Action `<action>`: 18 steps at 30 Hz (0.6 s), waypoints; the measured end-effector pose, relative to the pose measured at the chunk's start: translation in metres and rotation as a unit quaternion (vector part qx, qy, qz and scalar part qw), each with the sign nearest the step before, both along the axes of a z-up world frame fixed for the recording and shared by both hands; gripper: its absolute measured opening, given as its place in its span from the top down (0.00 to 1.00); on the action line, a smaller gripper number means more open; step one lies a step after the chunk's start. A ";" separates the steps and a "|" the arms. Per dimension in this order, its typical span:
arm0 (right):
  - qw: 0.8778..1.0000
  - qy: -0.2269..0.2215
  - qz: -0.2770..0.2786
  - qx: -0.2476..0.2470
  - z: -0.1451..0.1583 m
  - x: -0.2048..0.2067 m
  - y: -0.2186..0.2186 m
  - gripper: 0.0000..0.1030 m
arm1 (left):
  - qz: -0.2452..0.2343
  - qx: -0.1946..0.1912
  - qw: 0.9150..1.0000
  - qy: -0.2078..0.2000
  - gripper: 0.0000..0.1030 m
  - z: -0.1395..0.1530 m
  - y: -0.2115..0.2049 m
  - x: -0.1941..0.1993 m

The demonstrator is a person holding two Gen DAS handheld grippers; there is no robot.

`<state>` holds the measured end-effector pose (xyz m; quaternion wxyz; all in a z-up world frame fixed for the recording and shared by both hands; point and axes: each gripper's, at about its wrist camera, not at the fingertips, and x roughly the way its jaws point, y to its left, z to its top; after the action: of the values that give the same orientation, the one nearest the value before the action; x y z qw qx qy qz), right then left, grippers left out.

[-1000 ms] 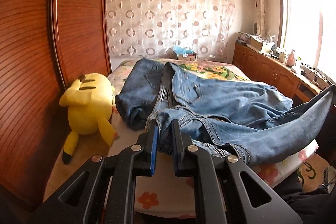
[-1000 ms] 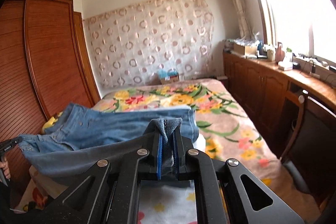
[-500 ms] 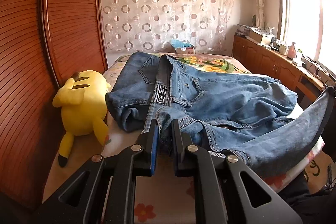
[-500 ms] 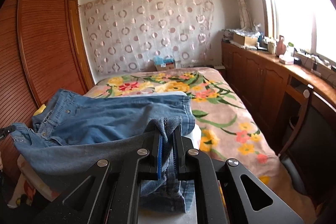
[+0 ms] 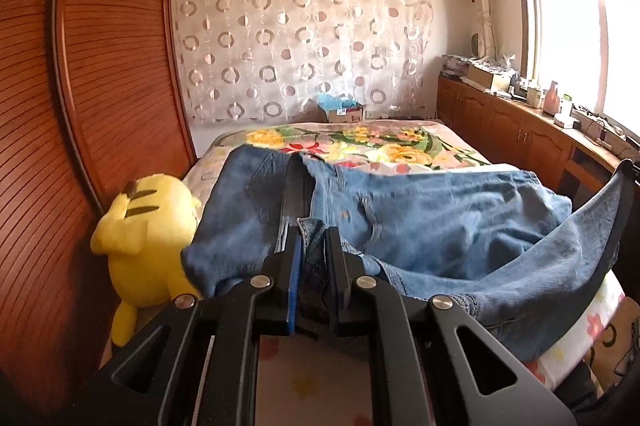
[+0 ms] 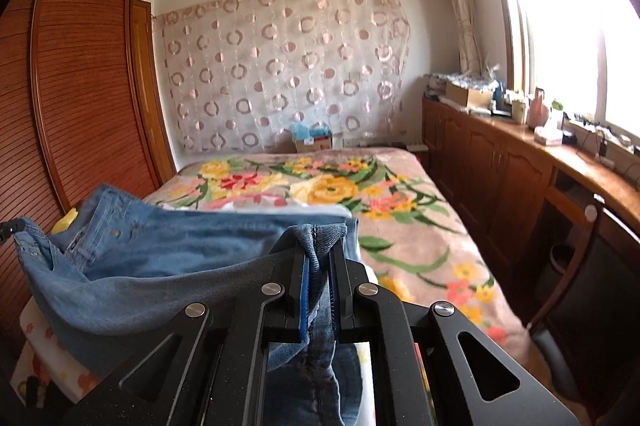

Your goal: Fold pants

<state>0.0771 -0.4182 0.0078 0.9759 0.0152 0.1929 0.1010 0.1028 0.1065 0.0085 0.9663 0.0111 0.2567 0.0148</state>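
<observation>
Blue jeans (image 5: 432,210) lie across the near end of the bed (image 5: 360,142), waist toward the wardrobe side. My left gripper (image 5: 312,238) is shut on the waistband edge and holds it above the bed. My right gripper (image 6: 318,238) is shut on the hem of one jeans leg (image 6: 160,286), which hangs stretched between the two grippers. The other leg lies flat on the bed behind it (image 6: 200,238). The right gripper shows at the far right of the left wrist view (image 5: 628,170).
A yellow plush toy (image 5: 148,242) sits at the bed's left edge against the slatted wooden wardrobe (image 5: 80,106). Wooden cabinets (image 6: 500,166) with clutter run along the right under the window. A cardboard box (image 5: 344,112) stands beyond the bed's far end. A dark chair (image 6: 580,258) stands at the right.
Both grippers have moved forward over the bed with the lifted leg, bringing it closer over the lying leg. Both stay shut on the denim.
</observation>
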 end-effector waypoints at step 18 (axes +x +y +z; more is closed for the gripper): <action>1.000 0.019 -0.001 -0.010 0.000 0.099 0.013 0.92 | 0.007 0.013 1.000 0.014 0.88 0.002 0.005 0.114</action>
<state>0.1761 -0.4050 0.0077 0.9723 0.0076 0.2122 0.0975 0.2167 0.1111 0.0102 0.9622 0.0226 0.2702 0.0243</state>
